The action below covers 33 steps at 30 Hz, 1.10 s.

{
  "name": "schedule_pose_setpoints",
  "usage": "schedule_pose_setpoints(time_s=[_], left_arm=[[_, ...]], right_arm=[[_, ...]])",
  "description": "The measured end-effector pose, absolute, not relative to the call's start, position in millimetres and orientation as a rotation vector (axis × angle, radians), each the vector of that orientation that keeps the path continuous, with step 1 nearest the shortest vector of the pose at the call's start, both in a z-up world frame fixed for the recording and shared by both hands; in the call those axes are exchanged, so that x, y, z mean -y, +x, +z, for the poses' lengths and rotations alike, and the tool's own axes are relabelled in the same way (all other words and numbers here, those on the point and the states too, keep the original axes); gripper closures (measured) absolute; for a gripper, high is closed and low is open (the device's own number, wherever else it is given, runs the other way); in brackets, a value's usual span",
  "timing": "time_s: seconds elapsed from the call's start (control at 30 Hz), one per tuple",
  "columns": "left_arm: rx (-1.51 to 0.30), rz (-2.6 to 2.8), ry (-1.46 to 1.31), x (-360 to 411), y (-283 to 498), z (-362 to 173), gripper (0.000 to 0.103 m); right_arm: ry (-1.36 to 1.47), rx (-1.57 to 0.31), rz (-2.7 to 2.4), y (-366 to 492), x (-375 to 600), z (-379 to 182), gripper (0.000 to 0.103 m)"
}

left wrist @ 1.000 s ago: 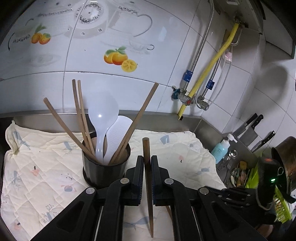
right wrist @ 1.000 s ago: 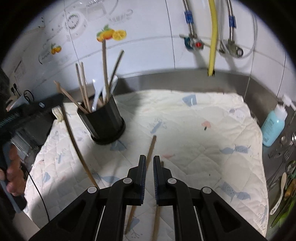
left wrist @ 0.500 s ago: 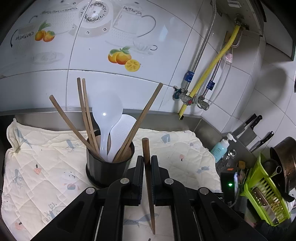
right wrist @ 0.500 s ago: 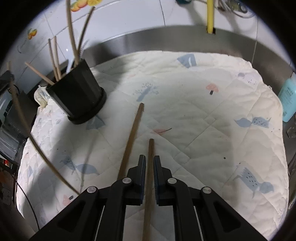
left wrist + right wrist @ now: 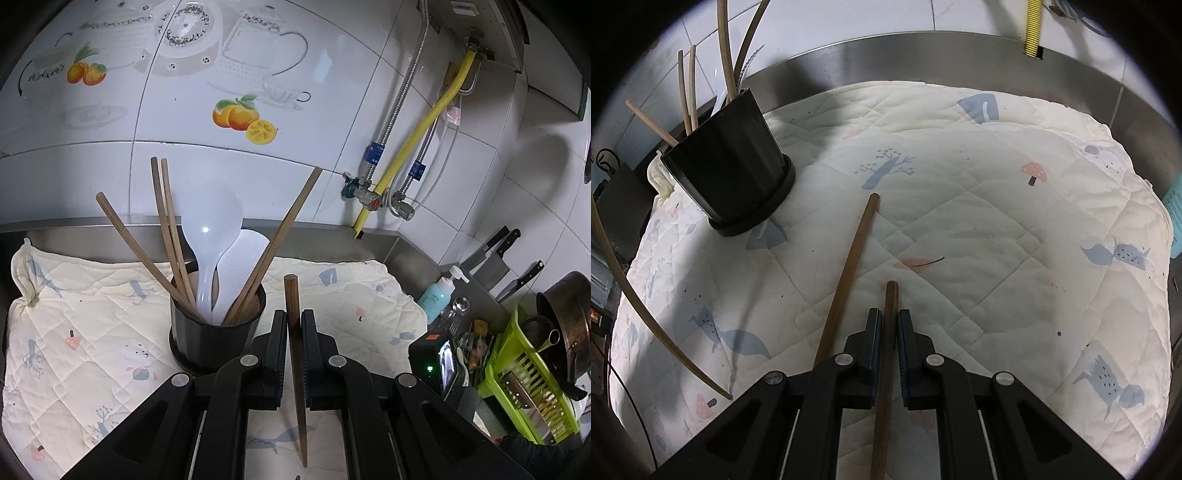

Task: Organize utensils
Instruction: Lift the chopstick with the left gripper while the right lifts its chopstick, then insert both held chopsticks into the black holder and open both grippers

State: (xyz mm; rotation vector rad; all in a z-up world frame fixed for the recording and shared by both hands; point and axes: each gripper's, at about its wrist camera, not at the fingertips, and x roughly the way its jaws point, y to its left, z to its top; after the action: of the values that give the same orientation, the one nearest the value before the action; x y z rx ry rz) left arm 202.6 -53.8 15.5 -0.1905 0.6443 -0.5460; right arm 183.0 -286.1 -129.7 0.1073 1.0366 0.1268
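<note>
A black utensil holder [image 5: 214, 339] stands on the quilted mat [image 5: 74, 332]. It holds several wooden chopsticks, a white spoon [image 5: 210, 229] and a white rice paddle [image 5: 240, 266]. Just right of the holder, my left gripper [image 5: 293, 325] is shut on a dark chopstick [image 5: 297, 387], held off the mat. That chopstick shows as a long curved stick [image 5: 646, 314] in the right wrist view. Low over the mat [image 5: 997, 221], my right gripper [image 5: 889, 325] has its pads tight on both sides of a chopstick [image 5: 891, 299]. Another chopstick [image 5: 849, 266] lies loose just left of it. The holder [image 5: 731, 177] is at far left.
A steel backsplash and tiled wall with pipes and a yellow hose [image 5: 417, 136] close the far side. Right of the mat are a blue soap bottle [image 5: 439, 295], knives [image 5: 491, 251], loose cutlery, a green rack [image 5: 528, 384] and a pot. The right hand's camera unit [image 5: 436, 360] sits nearby.
My right gripper came down close to the mat, and the right-hand chopstick now runs between its fingers. The left gripper kept still with its chopstick.
</note>
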Motion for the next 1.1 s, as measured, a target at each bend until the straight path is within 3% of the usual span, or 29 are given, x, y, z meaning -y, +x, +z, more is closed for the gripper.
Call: schedule_pose_setpoints(time_s=[0.2, 1.1], left_arm=[[-0.624, -0.551, -0.19, 54.2, 200.7, 24.1, 0.096], [-0.324, -0.441, -0.182, 7.4, 210.1, 145.3, 0.096]], right_arm=[[0.125, -1.003, 0.128, 180.1, 286.6, -121.5, 0.093], [0.095, -0.566, 0.216, 113.0, 274.6, 36.4, 0.094]])
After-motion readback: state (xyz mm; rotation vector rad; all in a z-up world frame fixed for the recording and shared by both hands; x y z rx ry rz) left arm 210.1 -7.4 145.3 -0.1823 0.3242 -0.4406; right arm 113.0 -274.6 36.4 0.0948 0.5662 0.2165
